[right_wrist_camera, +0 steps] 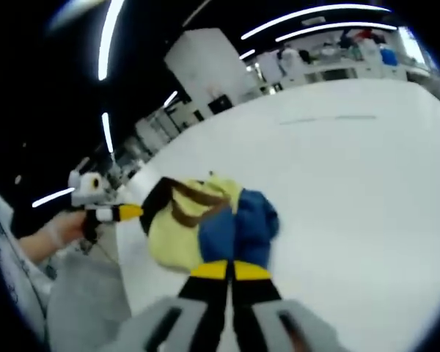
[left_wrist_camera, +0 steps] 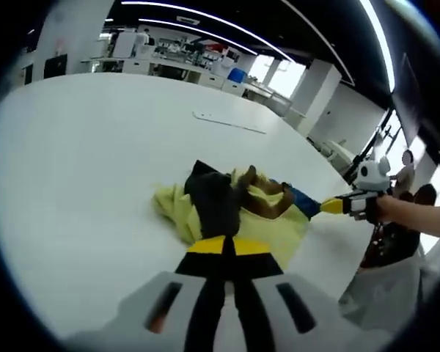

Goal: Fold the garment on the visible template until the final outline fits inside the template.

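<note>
Left tool (left_wrist_camera: 224, 246) pinching garment (left_wrist_camera: 260, 220); right tool (right_wrist_camera: 229, 270) gripping opposite edge.

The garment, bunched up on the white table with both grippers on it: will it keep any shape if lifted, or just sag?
Likely sag: the garment lies in soft crumpled folds, so it looks floppy. It probably weighs little, being thin cloth. On the smooth table it may slide when pushed. The left gripper and right gripper appear shut on its edges.
</note>
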